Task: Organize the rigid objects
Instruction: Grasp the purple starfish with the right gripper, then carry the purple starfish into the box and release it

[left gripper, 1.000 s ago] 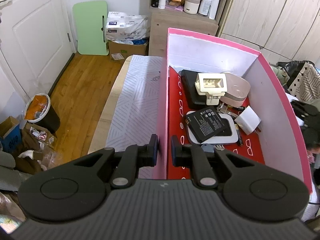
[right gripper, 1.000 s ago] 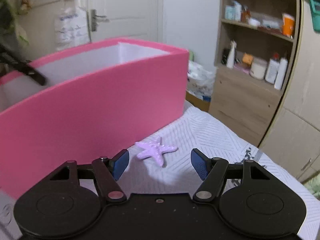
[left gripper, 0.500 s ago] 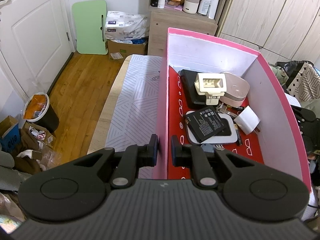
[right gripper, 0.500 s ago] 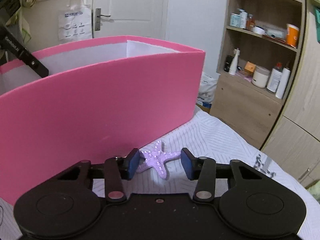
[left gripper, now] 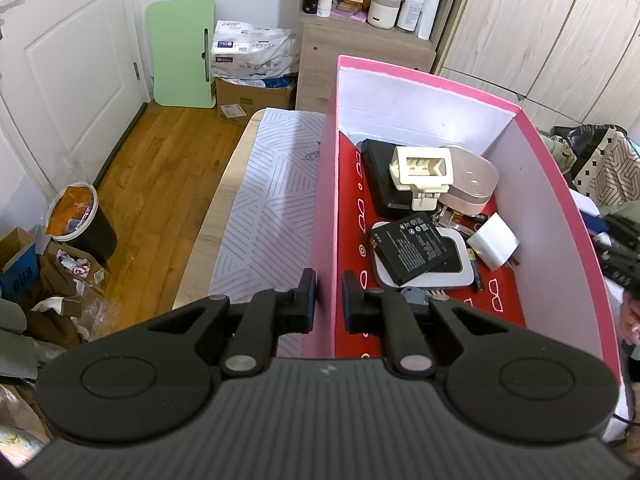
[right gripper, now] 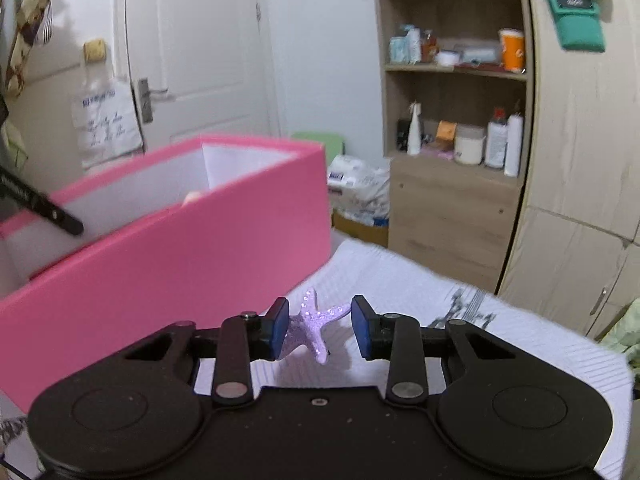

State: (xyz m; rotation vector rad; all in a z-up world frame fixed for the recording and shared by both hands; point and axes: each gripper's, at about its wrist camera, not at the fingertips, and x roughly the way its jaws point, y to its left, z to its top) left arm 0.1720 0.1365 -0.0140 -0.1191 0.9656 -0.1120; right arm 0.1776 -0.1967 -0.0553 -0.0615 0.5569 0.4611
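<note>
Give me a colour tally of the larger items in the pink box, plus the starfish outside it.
Black: 2, flat case, phone battery
White: 2, gadget, plug
Cream: 1, bracket
Pink: 1, oval case
Purple: 1, starfish
Total: 7, small clutter uncounted

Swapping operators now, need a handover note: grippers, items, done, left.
Left gripper: shut on the pink box side wall, steadying it.
Right gripper: jaws have just been closing; shut on the purple starfish, which is tilted up off the white cloth.
Done: phone battery, cream plastic holder and other small items are in the box.
Left: carry the starfish over the wall, release inside.
</note>
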